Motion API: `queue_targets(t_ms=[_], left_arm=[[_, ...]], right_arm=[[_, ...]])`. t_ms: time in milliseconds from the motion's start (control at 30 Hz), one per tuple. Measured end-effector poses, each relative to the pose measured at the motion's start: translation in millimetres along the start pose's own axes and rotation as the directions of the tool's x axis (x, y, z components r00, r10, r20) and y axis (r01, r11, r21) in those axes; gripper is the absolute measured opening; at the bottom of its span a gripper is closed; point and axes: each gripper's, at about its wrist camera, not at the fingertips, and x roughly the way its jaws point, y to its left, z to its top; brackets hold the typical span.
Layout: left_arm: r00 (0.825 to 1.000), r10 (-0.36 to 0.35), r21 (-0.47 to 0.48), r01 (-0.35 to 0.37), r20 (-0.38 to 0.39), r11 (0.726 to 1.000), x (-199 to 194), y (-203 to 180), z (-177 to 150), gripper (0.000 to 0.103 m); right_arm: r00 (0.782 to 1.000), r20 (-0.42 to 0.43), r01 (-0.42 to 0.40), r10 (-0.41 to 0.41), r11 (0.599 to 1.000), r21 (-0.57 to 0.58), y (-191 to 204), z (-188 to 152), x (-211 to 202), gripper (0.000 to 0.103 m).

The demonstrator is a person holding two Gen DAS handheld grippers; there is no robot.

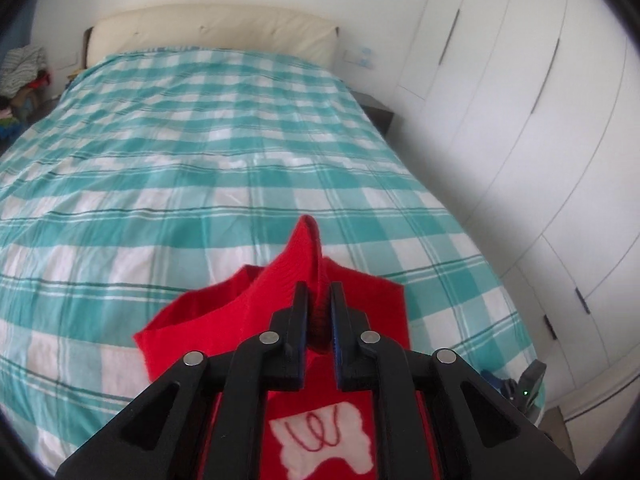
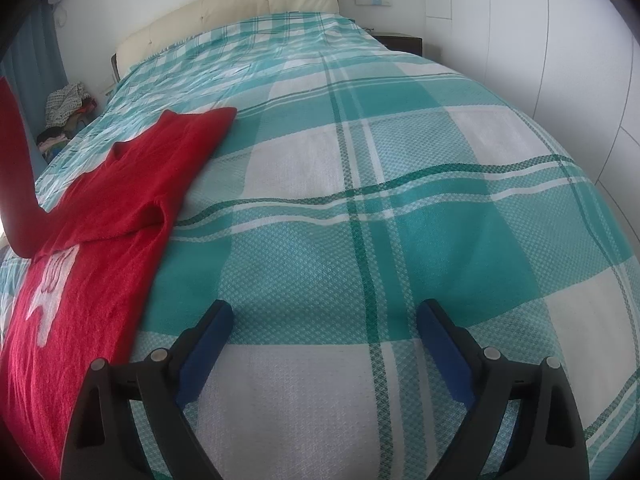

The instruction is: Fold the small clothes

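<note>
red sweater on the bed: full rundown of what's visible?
The red sweater looks like a fuzzy knit with a white animal-shaped patch stitched with red thread. It lies mostly flat on the teal checked bedspread, one sleeve folded across the body. The left gripper is shut on a lifted fold of fabric, raising a peak above the rest. The right gripper is open over the bedspread beside it, not touching it.

Left gripper [image 1: 319,304]: jaws nearly closed, pinching raised fold of red sweater [image 1: 296,272], fingers pointing forward and slightly down. Right gripper [image 2: 324,320]: jaws spread wide, nothing between blue pads [image 2: 208,344], held low over bedspread [image 2: 400,200].
</note>
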Motion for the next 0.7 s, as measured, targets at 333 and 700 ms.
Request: queue_targets(t_ms=[333, 700], left_arm=[[0.993, 0.097, -0.061, -0.101, -0.065, 0.993, 12, 29, -53, 0.087], [0.866, 0.469, -0.17, -0.495, -0.172, 0.852, -27, 174, -175, 0.093]], right_arm=[[1.0, -0.005, -0.007, 0.007, 1.0, -0.002, 1, 1, 1, 0.095], [1.0, -0.017, 0.002, -0.002, 1.0, -0.016, 4, 2, 4, 0.096]])
